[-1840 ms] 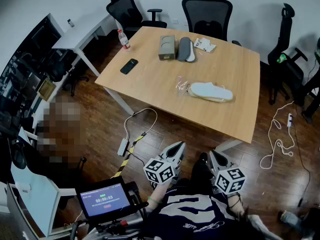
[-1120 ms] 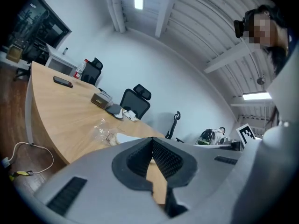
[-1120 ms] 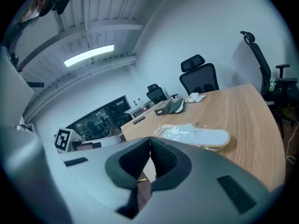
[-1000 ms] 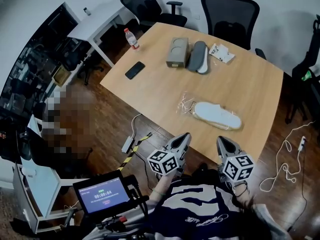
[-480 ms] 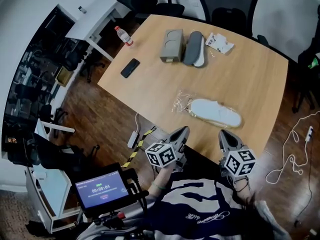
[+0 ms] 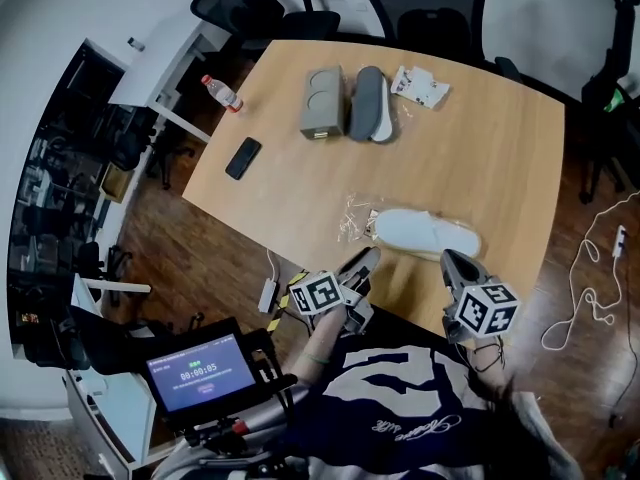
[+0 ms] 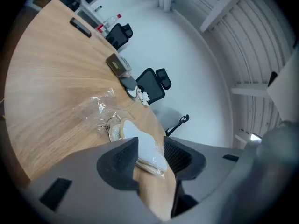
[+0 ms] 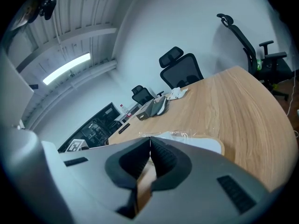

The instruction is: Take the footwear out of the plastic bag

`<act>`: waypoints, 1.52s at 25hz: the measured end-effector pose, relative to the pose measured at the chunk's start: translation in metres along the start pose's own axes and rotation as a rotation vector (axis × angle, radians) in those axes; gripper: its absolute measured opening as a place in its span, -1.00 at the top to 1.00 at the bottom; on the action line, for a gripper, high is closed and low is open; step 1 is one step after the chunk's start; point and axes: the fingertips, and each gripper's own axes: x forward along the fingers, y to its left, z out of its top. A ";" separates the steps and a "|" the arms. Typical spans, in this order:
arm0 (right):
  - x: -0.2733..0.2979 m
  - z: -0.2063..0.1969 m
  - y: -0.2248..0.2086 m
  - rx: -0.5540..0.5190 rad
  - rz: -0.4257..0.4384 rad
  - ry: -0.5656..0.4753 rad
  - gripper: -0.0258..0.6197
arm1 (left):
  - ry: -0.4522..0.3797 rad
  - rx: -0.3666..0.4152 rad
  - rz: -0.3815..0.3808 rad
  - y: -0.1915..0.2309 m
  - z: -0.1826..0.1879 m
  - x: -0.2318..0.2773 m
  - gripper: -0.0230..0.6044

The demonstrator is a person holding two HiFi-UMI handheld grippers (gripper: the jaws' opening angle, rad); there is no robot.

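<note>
At the near edge of a wooden table (image 6: 480, 138), the left gripper (image 6: 365, 260) has its jaws a little way apart, having just been opening, with nothing between the pads. The right gripper (image 6: 450, 259) is closed tight and empty. Both point across the edge toward a white slipper (image 6: 425, 233), which lies flat on the wood inside its clear plastic bag (image 6: 352, 216), just beyond the tips.

The slipper's long axis runs crosswise to the grippers, roughly along the table edge, so one end lies before each tool. The bag's crumpled loose end trails off to the left. That puts the left gripper nearer the loose plastic, while the right faces the slipper's other end. Neither appears to touch bag or slipper yet.

The coming move looks likely to be a pinch on that loose plastic by the left.

Well apart, at the table's far side, sit a grey box (image 6: 322, 102), a dark slipper (image 6: 368, 104), a phone (image 6: 243, 158) and a bottle (image 6: 221, 94).
</note>
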 end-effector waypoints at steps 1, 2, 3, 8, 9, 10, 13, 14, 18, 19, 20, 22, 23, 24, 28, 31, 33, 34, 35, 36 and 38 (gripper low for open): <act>0.005 0.000 0.001 0.002 -0.002 0.000 0.95 | 0.012 -0.017 0.005 0.006 0.000 0.002 0.37; 0.010 -0.001 0.002 -0.002 -0.003 0.004 0.95 | 0.030 -0.028 0.014 0.012 0.000 0.004 0.24; 0.017 -0.002 0.004 -0.009 -0.006 0.013 0.95 | 0.052 -0.036 0.024 0.019 0.000 0.005 0.12; 0.052 -0.015 0.001 -0.073 -0.068 0.116 0.95 | 0.121 -0.103 0.038 0.043 0.005 0.009 0.08; 0.059 -0.018 -0.002 -0.084 -0.088 0.139 0.95 | 0.135 -0.109 0.037 0.046 0.005 0.010 0.08; 0.067 -0.020 -0.006 -0.091 -0.107 0.160 0.95 | 0.151 -0.109 0.036 0.049 0.005 0.011 0.08; 0.086 -0.026 -0.020 -0.082 -0.164 0.207 0.93 | 0.188 -0.108 0.026 0.053 0.005 0.014 0.08; 0.091 -0.028 -0.026 -0.072 -0.187 0.220 0.93 | 0.198 -0.114 0.021 0.054 0.004 0.015 0.08; 0.098 -0.037 -0.051 -0.012 -0.276 0.261 0.93 | 0.237 -0.128 0.008 0.055 0.002 0.020 0.08; 0.098 -0.040 -0.055 0.010 -0.285 0.263 0.93 | 0.249 -0.127 0.004 0.055 0.001 0.020 0.08; 0.098 -0.041 -0.058 0.031 -0.287 0.260 0.93 | 0.260 -0.127 0.002 0.056 -0.001 0.021 0.08; 0.099 -0.043 -0.060 0.055 -0.282 0.251 0.93 | 0.275 -0.132 0.001 0.058 -0.003 0.021 0.08; 0.099 -0.043 -0.060 0.059 -0.278 0.245 0.93 | 0.280 -0.136 0.001 0.060 -0.003 0.022 0.08; 0.100 -0.044 -0.060 0.065 -0.271 0.237 0.93 | 0.284 -0.140 0.002 0.061 -0.003 0.023 0.08; 0.098 -0.043 -0.066 0.201 -0.228 0.178 0.93 | 0.296 -0.148 0.008 0.065 -0.002 0.028 0.08; 0.094 -0.042 -0.074 0.343 -0.201 0.144 0.93 | 0.288 -0.179 0.011 0.068 0.000 0.032 0.08; 0.094 -0.042 -0.075 0.367 -0.196 0.141 0.93 | 0.286 -0.201 0.015 0.070 0.002 0.032 0.08; 0.095 -0.042 -0.074 0.364 -0.198 0.143 0.93 | 0.289 -0.209 0.013 0.070 0.004 0.030 0.08; 0.095 -0.042 -0.073 0.359 -0.200 0.145 0.93 | 0.294 -0.215 0.008 0.069 0.006 0.028 0.08; 0.095 -0.043 -0.073 0.356 -0.201 0.147 0.93 | 0.296 -0.221 0.001 0.067 0.008 0.026 0.08; 0.095 -0.043 -0.075 0.355 -0.200 0.149 0.93 | 0.289 -0.221 -0.010 0.063 0.013 0.020 0.08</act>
